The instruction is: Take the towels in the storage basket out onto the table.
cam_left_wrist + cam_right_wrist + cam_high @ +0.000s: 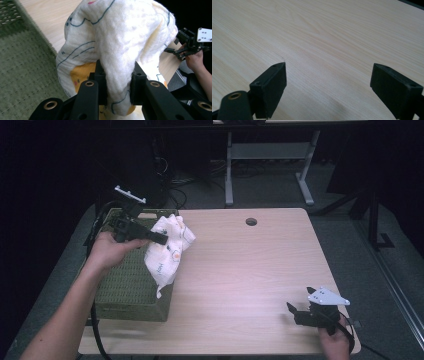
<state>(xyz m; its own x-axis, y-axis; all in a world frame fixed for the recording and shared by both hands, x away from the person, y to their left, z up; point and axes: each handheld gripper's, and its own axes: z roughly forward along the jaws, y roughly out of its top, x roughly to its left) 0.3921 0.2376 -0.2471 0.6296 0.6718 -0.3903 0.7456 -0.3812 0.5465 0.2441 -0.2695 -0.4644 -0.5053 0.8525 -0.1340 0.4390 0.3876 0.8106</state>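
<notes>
Black jaws of the left gripper (117,87) were clamped on a bunched white muslin cloth with blue and yellow print (167,247), held above the right edge of a woven olive-green basket (127,292). Well apart, the right gripper (328,90) hovered wide open, holding nothing, over the pale wooden table (240,270).

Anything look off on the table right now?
Nothing stands out. The left gripper holds the white cloth bunched above the green basket; the right gripper sits open over bare table.
</notes>
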